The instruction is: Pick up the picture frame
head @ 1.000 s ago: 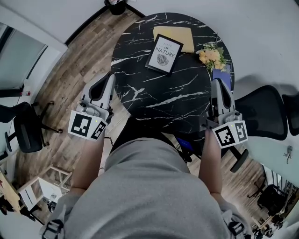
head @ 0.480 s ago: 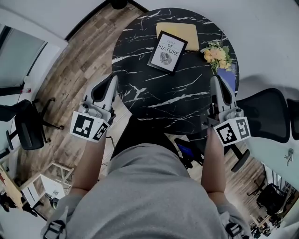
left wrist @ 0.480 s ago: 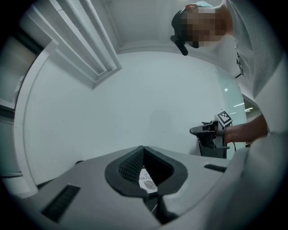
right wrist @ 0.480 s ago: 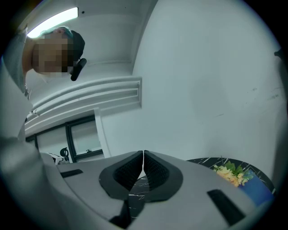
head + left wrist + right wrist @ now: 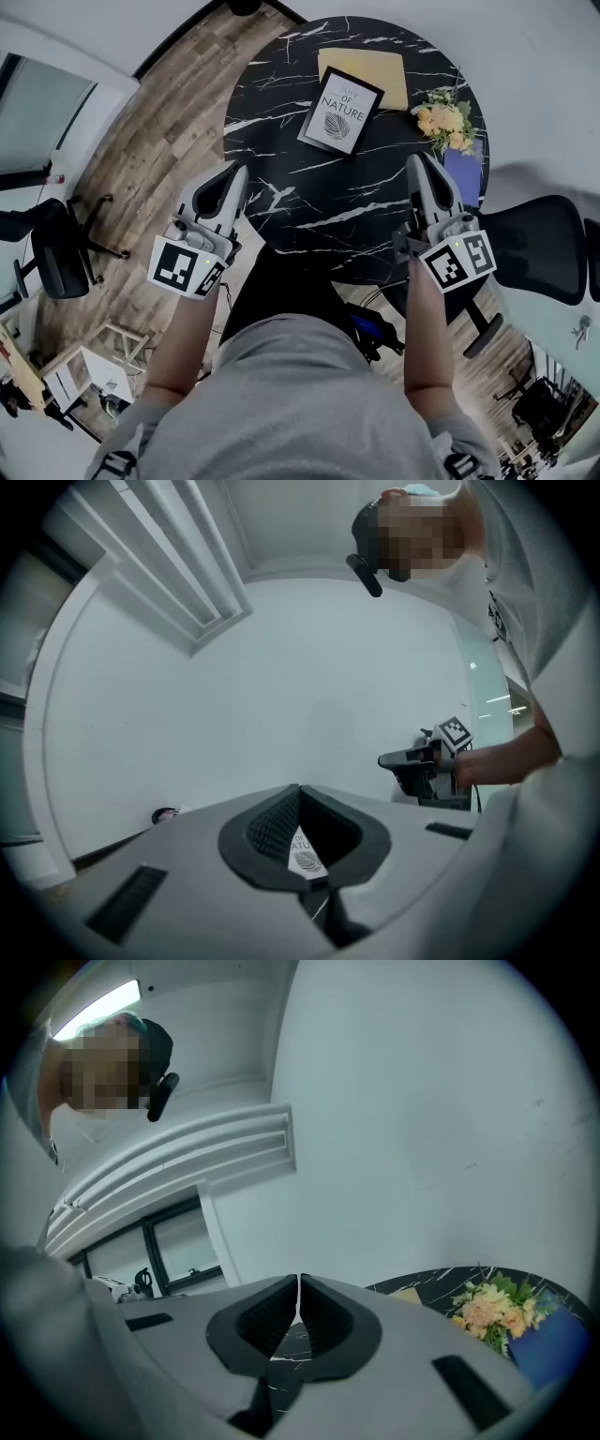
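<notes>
The picture frame (image 5: 341, 110), black-edged with a white leaf print, lies flat at the far side of the round black marble table (image 5: 309, 197). My left gripper (image 5: 240, 172) is shut and empty at the table's near left edge, well short of the frame. Part of the frame's print (image 5: 302, 850) shows through the hollow below the closed tips of my left gripper (image 5: 298, 789). My right gripper (image 5: 416, 161) is shut and empty over the table's near right part. In its own view the right gripper (image 5: 299, 1281) shows only a thin slit between its jaws.
A yellow pad (image 5: 370, 73) lies partly under the frame's far side. A bunch of flowers (image 5: 445, 117) and a blue object (image 5: 462, 173) sit at the table's right edge. Black office chairs stand to the right (image 5: 539, 248) and to the left (image 5: 52, 253) on the wooden floor.
Both grippers have moved forward and lower toward the table. The right one has come inward over the tabletop. Both stay shut.
</notes>
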Demonstrator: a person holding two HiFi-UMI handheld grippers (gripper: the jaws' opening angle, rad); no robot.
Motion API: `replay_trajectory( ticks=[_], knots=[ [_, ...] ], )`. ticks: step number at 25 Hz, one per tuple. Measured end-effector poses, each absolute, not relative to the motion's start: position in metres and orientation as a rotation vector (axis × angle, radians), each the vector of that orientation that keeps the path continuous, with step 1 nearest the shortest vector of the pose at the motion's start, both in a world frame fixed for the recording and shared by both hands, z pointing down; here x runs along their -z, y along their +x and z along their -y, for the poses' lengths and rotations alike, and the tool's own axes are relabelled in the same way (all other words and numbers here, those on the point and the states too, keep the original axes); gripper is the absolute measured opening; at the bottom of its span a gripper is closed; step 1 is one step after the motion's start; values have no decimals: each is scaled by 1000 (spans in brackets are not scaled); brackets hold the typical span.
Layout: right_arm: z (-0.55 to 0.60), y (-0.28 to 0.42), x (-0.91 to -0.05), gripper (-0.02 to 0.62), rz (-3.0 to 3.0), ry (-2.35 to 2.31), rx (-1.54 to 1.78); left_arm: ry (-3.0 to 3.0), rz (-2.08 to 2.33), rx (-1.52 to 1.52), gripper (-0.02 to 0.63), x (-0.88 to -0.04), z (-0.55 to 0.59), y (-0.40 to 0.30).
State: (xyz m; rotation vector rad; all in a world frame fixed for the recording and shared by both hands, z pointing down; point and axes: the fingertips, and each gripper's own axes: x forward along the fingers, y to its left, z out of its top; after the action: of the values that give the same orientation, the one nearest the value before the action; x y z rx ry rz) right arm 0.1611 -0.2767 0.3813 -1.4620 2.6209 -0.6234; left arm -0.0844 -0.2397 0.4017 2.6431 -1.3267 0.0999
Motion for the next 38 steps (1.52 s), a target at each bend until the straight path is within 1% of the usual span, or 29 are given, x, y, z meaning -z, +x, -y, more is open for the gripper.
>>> replay_trajectory(
  ticks=[9,17,26,30,31,33,38],
  knots=[
    [301,159,-419,29,-2606,-1441,733,2605,1310,-145,6,-430,246,-75],
    [324,163,-468,29,-2529,-1439,918,2579,1301,-175,6,-451,253,-68],
    [349,166,-521,31,-2531,-1476,1016,2560,1284,-186,6,-468,257,-64],
    [359,167,-558,34,-2582,-1538,1068,2557,1274,-187,6,-473,258,-61],
    [362,167,-568,49,-2588,-1546,1092,2557,1272,-186,6,-474,258,-60],
    [365,166,-586,101,-2595,-1559,1147,2554,1271,-190,8,-476,258,-60],
    [375,163,-623,146,-2556,-1551,1298,2545,1274,-204,6,-483,259,-65]
  ],
)
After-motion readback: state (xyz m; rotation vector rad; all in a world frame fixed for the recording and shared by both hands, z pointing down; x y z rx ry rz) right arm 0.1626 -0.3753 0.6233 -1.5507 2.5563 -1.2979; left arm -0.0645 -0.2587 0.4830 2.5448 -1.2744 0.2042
